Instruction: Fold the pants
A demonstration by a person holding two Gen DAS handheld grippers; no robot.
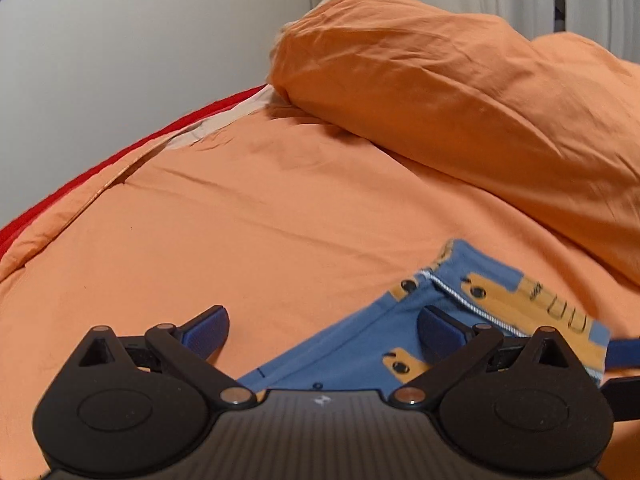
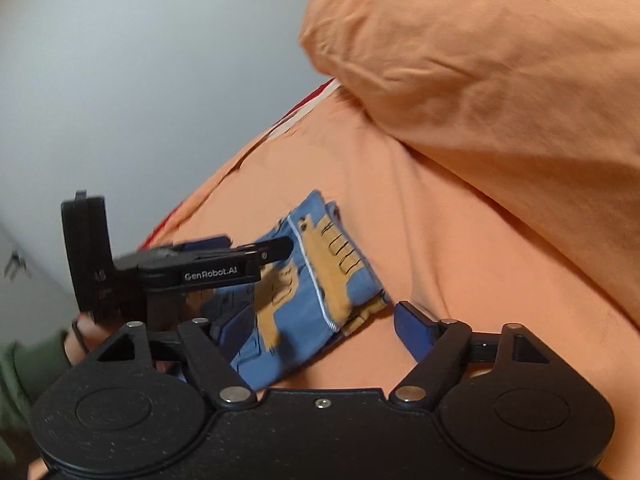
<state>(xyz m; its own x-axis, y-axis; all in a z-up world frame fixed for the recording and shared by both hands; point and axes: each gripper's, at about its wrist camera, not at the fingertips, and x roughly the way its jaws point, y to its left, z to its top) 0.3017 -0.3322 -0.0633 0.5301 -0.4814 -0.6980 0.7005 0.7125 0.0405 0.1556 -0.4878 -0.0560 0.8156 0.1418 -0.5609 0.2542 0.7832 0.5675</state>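
Pants lie as a small folded bundle on the orange bed, at about five o'clock in the left wrist view and near centre in the right one. Folding looks nearly finished to me; what remains is probably a last tuck or a smoothing press. Left tongs stand wide open, with blue cloth between them but no pad pressing on it. Right tongs are also apart, straddling the bundle's near corner without gripping. Blue fabric carries tan animal prints and a white-stitched hem; its layers sit slightly uneven. An orange pillow rises at one o'clock.
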